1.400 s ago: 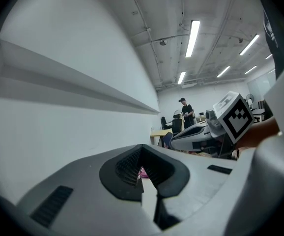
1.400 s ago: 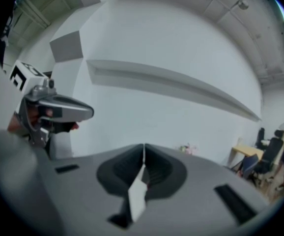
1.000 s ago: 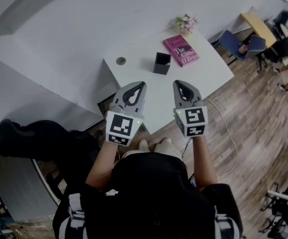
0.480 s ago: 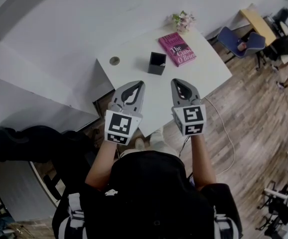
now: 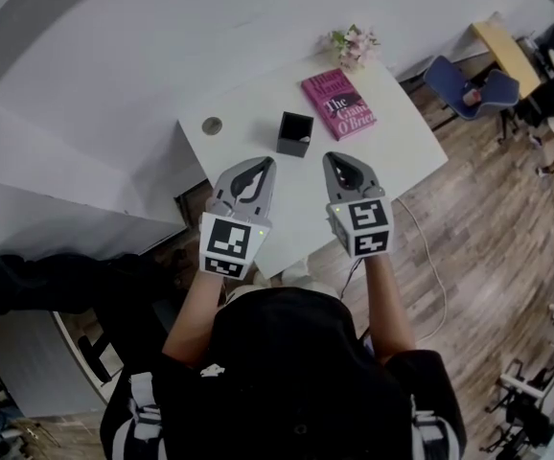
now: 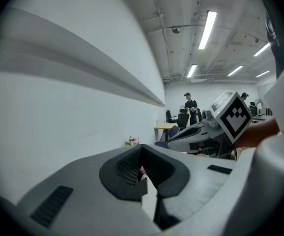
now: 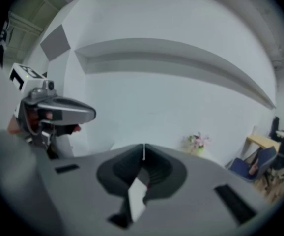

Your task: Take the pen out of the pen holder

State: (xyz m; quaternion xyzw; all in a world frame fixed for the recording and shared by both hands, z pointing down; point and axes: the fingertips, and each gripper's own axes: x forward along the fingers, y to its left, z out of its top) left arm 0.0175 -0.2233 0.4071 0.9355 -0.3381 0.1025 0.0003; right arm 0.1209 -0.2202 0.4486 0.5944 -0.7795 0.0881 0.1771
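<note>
Hovering short of pen holder (image 5: 294,133) | left tool (image 5: 268,160), right tool (image 5: 331,156) pressed together, empty | next we spread one, reach in

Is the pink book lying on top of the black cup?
No, the pink book lies flat on the white table beside the black cup, with a gap between them.

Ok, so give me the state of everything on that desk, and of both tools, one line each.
left tool: shut, nothing held
right tool: shut, nothing held
pen holder: upright, untouched; contents too small to tell
book: closed, lying flat
flowers: standing upright
</note>
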